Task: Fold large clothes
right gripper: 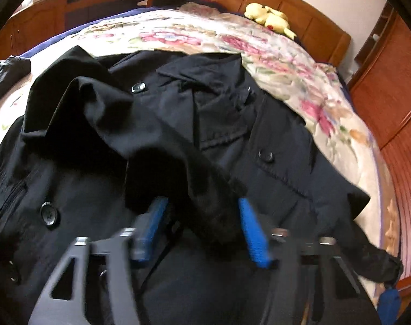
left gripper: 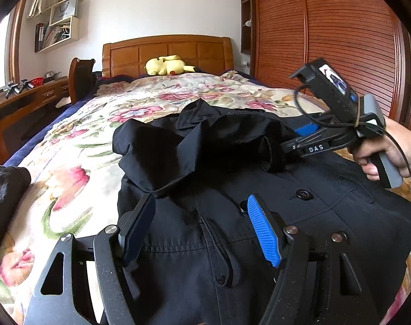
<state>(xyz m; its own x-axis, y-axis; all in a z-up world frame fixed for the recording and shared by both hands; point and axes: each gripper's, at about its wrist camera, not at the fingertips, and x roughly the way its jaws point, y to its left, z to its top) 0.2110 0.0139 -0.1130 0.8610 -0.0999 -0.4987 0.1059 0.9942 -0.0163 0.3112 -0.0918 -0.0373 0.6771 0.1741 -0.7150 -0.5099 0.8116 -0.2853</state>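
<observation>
A large black coat [left gripper: 232, 230] [right gripper: 286, 149] with buttons lies front up on the flowered bedspread [left gripper: 78, 146]. One sleeve [left gripper: 205, 140] [right gripper: 178, 162] is drawn across the chest towards the coat's left side. Its cuff end sits bunched between the blue pads of my right gripper [right gripper: 202, 205], filling the gap. In the left wrist view a person's hand [left gripper: 389, 149] holds that right gripper [left gripper: 286, 146] at the cuff. My left gripper [left gripper: 201, 208] hovers open just above the coat's front near a button, with nothing between its fingers.
A yellow plush toy [left gripper: 166, 65] lies by the wooden headboard [left gripper: 167, 51]. Another dark garment [left gripper: 5, 189] rests at the bed's left edge. A desk [left gripper: 29, 97] and chair stand left of the bed, a wooden wardrobe [left gripper: 327, 40] to the right.
</observation>
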